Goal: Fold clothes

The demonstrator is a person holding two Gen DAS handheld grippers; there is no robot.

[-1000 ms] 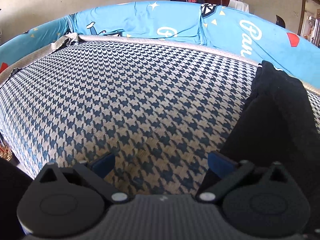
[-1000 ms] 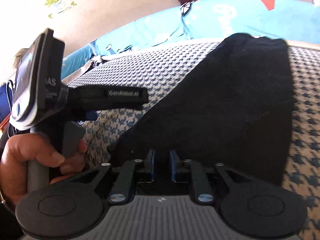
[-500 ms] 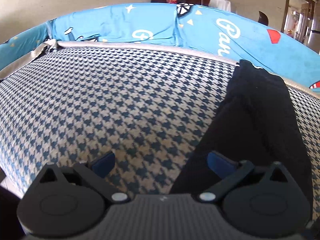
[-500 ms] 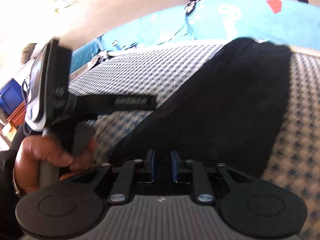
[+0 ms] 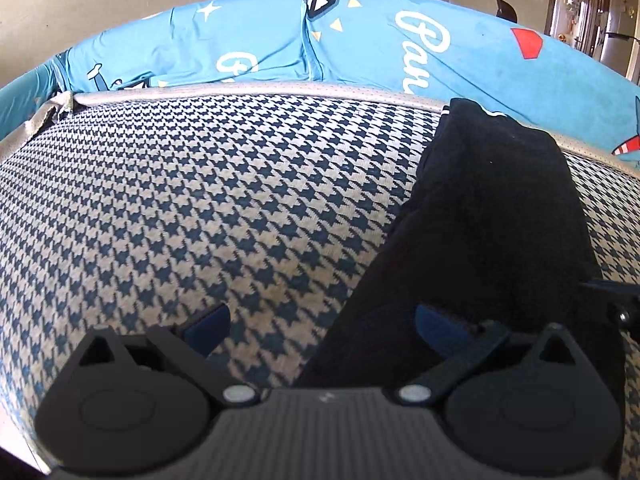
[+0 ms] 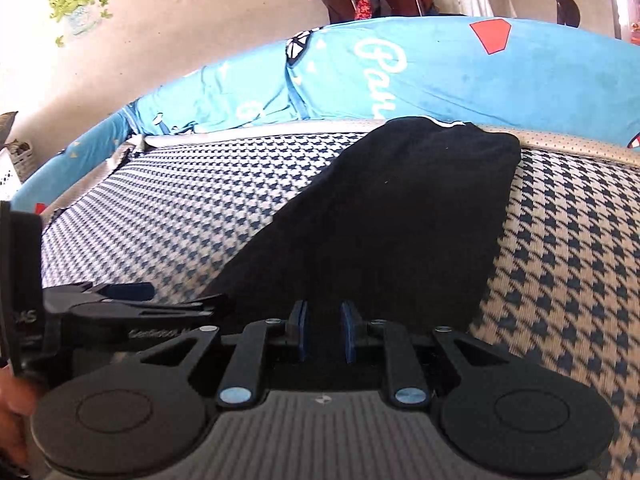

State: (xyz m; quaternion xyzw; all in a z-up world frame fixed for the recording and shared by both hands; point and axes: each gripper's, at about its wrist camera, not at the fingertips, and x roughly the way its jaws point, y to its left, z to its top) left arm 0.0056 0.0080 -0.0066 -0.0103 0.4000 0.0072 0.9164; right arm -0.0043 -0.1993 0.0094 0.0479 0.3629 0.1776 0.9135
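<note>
Since a second ago, left gripper (image 5: 320, 322) shifts right, jaws spread wide over black garment's (image 6: 384, 216) edge; garment lies on houndstooth sofa seat (image 5: 200, 200). Right gripper (image 6: 323, 330), nearly closed, pinches its near edge.

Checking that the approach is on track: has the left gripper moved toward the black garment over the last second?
Yes. The left gripper shifted right: its right finger now overlaps the black garment.
</note>
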